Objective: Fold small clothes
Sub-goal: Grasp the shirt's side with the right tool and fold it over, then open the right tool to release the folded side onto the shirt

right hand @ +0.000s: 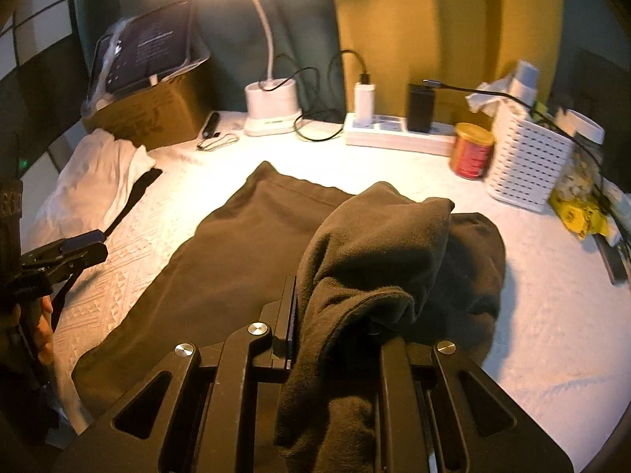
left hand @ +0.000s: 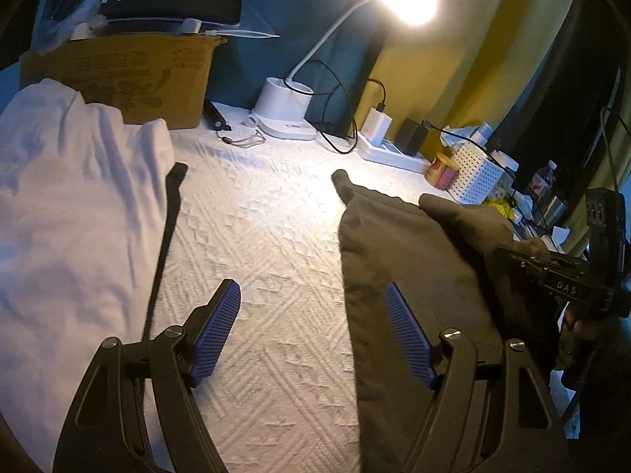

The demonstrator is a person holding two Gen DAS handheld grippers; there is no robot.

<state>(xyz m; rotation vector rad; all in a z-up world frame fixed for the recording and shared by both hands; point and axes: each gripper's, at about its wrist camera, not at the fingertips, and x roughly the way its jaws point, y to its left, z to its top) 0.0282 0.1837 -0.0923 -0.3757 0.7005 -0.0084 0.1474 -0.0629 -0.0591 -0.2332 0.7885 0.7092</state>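
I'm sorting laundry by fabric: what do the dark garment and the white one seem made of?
Dark garment: soft matte knit, probably cotton jersey or fleece; fuzzy surface, limp drape where the right tongs pinch it. White garment: thin smooth fabric, likely cotton, with fine soft wrinkles.

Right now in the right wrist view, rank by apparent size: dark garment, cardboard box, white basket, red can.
1. dark garment, by far the largest, though it lies closest to the camera and is bunched in the right tongs.
2. cardboard box.
3. white basket, close to the box, so this order is unsure.
4. red can.
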